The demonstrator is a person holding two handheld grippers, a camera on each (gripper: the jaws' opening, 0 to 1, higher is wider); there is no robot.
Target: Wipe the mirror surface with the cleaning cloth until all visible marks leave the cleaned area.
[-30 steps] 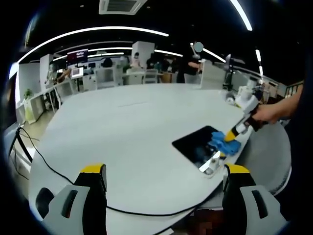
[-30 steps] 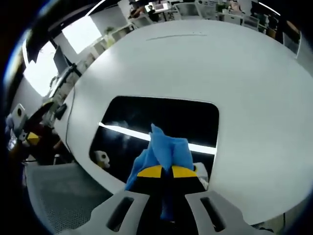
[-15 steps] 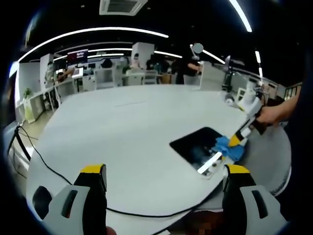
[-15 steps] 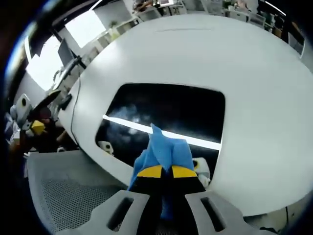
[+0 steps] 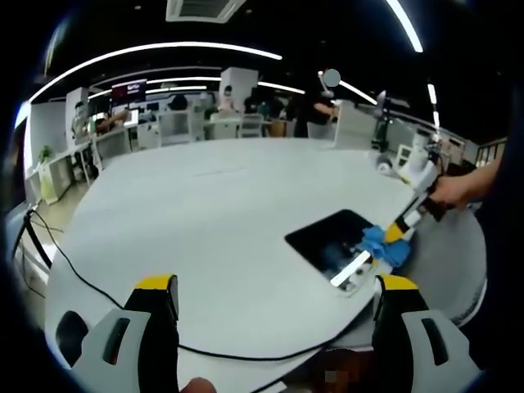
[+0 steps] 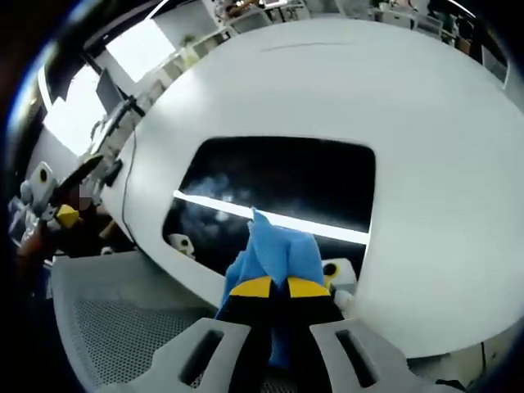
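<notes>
The left gripper view is looking across the table [image 5: 205, 213] from well back. The right gripper view is looking down close onto the mirror [image 6: 286, 176], which both are sharing.

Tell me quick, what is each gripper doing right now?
Left gripper: open, holding nothing, above the white table.
Right gripper: shut on the blue cleaning cloth, pressed on the mirror.
</notes>
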